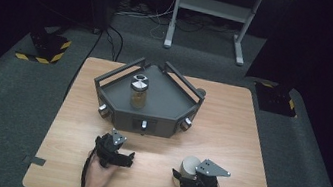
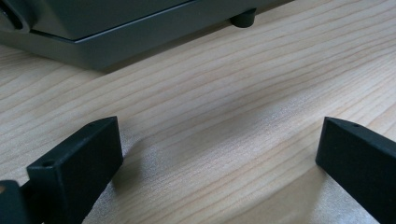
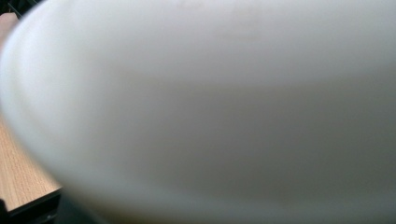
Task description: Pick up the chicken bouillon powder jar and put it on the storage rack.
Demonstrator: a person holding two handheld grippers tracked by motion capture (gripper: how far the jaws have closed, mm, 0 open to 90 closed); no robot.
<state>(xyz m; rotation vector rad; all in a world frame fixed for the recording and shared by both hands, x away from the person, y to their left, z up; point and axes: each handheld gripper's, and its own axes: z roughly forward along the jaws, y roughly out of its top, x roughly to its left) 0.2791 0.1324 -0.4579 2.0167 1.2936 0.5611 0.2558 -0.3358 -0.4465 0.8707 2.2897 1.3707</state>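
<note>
Right gripper [image 1: 181, 175] is clenched on a pale, round, smooth-sided cup [image 1: 189, 166], which stands upright on the bench [image 1: 229, 129] near its front edge, right of centre; up close in the right gripper view the cup [image 3: 210, 112] is a blurred white curve. Left gripper [image 1: 129, 159] rests released on bare wood, its jaws wide apart. Between both grippers and the dark tray [image 1: 167, 106] holding a jar [image 1: 138, 90] lies open bench; the right side is free too.

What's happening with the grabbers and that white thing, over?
Left gripper open, resting on table. Right gripper shut on white cylinder. Jar sits in grey tray. Nothing in the way.
</note>
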